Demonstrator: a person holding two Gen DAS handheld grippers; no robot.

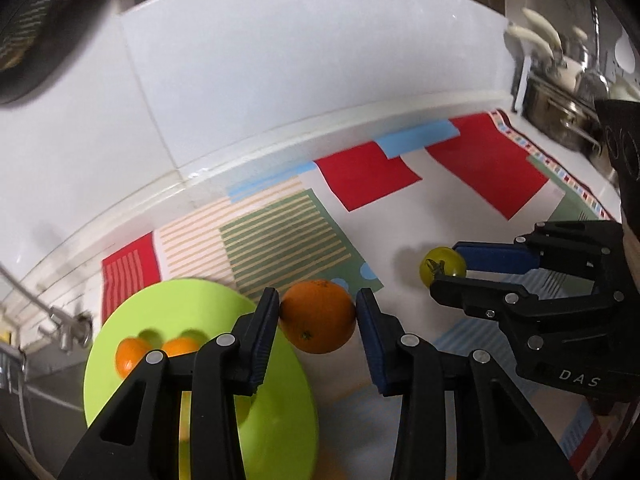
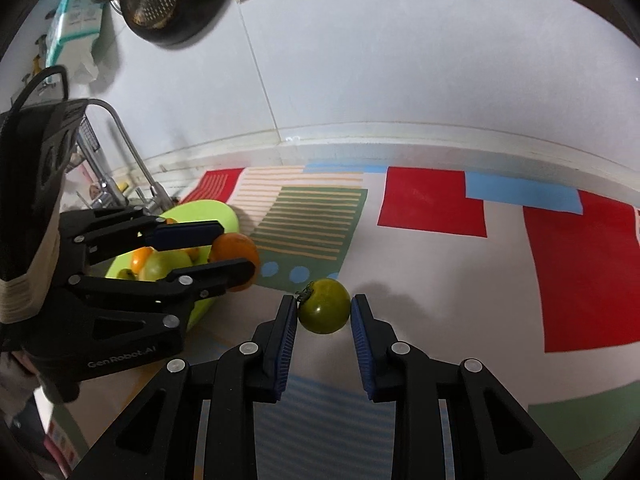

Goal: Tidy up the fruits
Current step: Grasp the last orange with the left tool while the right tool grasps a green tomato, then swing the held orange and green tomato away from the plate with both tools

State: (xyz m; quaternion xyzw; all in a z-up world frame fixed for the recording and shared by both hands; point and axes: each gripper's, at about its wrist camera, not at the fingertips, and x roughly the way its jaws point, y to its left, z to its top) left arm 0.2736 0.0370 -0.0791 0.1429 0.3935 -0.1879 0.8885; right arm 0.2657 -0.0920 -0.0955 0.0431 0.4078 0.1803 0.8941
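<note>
Patchwork-cloth table (image 2: 432,264) by white tiles: left gripper (image 1: 318,312) clamps round orange fruit (image 1: 318,316), right gripper (image 2: 324,312) clamps small green tomato (image 2: 324,312). Both look lifted; next, carry to lime-green plate (image 1: 192,300) w/ fruit.

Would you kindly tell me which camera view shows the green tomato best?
The right wrist view: the green tomato sits centred and close between the right gripper pads, stem visible. The left wrist view shows it small, far right, partly hidden by a finger.
</note>
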